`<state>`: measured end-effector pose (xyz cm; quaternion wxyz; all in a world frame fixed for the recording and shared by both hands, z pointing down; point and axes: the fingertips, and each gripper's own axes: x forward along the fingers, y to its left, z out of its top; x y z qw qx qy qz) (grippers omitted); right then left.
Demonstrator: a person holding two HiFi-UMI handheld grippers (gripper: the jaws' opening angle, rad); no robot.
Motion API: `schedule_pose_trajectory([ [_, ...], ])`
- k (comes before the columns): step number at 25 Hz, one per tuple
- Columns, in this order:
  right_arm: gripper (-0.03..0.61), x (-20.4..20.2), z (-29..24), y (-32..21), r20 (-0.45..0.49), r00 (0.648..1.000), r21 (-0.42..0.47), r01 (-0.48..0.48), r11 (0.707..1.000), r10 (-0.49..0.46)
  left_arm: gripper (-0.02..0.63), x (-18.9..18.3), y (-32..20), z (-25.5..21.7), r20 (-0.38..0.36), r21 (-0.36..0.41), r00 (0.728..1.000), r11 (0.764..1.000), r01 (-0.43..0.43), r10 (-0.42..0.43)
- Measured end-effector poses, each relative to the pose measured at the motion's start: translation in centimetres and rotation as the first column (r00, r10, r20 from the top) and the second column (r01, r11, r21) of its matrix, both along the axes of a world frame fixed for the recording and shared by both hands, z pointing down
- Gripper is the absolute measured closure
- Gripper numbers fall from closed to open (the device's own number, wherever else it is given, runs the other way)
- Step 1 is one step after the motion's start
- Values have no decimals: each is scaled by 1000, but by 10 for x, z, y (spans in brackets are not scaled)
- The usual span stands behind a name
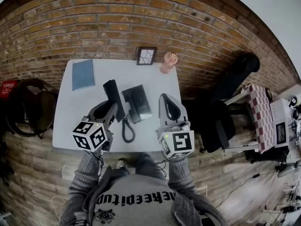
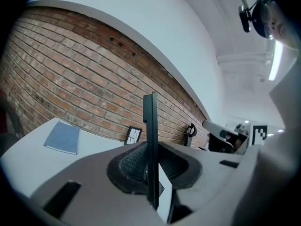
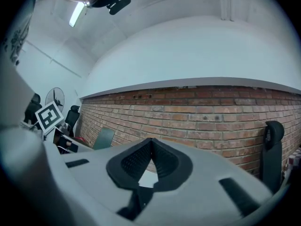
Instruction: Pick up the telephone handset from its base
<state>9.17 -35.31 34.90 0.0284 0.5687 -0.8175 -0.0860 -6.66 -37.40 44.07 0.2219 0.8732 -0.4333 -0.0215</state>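
1. Telephone handset (image 1: pixel 113 97), black and slim, is held off its base, just left of it in the head view.
2. The left gripper (image 1: pixel 109 108) is clamped on the handset; in the left gripper view the handset (image 2: pixel 150 119) stands edge-on between the pressing jaws.
3. The black rectangular telephone base (image 1: pixel 137 102) sits on the white table (image 1: pixel 70 121).
4. A black coiled cord (image 1: pixel 128 130) loops at the base's front.
5. The right gripper (image 1: pixel 168 99) hovers right of the base, jaws together on nothing.
6. A blue book (image 1: pixel 83 74) lies at the far left corner.

black handset (image 1: pixel 113 96) aloft beside its base (image 1: pixel 137 102)
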Motion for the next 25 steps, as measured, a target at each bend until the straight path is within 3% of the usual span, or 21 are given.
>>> schedule_pose_trajectory([
  [14,574,-28,-17,7,4,998,27,56,998,-57,546,-50,23,-46,77,126,988,984,127,-138],
  [25,574,-38,-30,18,9,996,54,87,995,-87,546,-82,42,-77,93,210,964,951,225,-249],
])
